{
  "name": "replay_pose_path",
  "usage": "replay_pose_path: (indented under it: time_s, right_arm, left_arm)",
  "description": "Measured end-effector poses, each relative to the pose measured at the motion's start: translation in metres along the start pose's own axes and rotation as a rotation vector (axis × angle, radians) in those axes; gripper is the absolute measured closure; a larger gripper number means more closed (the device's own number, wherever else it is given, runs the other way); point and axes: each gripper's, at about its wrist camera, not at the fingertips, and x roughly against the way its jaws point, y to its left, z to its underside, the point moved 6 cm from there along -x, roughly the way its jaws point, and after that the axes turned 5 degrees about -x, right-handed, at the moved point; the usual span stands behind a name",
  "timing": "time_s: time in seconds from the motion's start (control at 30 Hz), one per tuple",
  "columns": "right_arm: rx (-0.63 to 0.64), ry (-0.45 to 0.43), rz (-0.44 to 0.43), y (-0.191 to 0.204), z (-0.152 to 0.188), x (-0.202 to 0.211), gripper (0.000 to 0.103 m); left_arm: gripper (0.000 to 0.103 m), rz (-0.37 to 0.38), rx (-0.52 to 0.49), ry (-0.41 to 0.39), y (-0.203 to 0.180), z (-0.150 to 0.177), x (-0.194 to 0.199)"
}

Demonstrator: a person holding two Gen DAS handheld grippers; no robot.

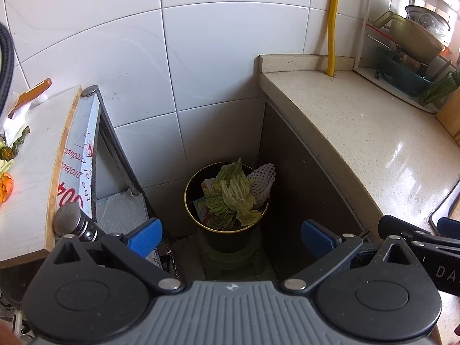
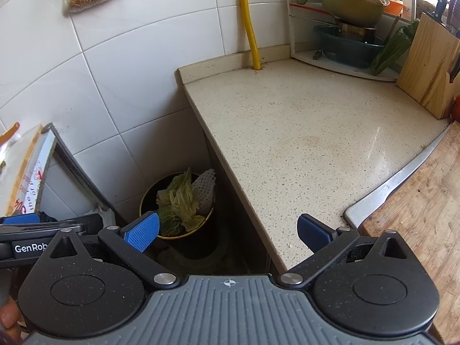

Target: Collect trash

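A black trash bin (image 1: pixel 227 230) with a gold rim stands on the floor in the gap between the small table and the counter. Wilted cabbage leaves (image 1: pixel 234 194), a white foam fruit net (image 1: pixel 261 182) and a small carton fill it. My left gripper (image 1: pixel 231 237) hovers open high above the bin, nothing between its blue pads. In the right wrist view the bin (image 2: pixel 201 230) sits lower left, with leaves (image 2: pixel 181 204) and net (image 2: pixel 204 192) inside. My right gripper (image 2: pixel 228 231) is open and empty over the counter's edge. More scraps (image 1: pixel 7 169) lie on the left table.
A speckled stone counter (image 2: pixel 302 143) spreads to the right, with a yellow pipe (image 2: pixel 248 20), a dish rack (image 2: pixel 345 28) with pots and bowls, a wooden knife block (image 2: pixel 428 66) and a wooden board (image 2: pixel 425 215). White tiled wall behind. A small table (image 1: pixel 31 172) stands left.
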Motion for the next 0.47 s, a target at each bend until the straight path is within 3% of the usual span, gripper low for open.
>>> replay_pose_path:
  time_s: [0.47]
  right_arm:
    - [-0.018, 0.004, -0.005, -0.0079, -0.0028, -0.0027, 0.0]
  left_arm:
    - [0.001, -0.017, -0.027, 0.001, -0.0086, -0.0043, -0.0036]
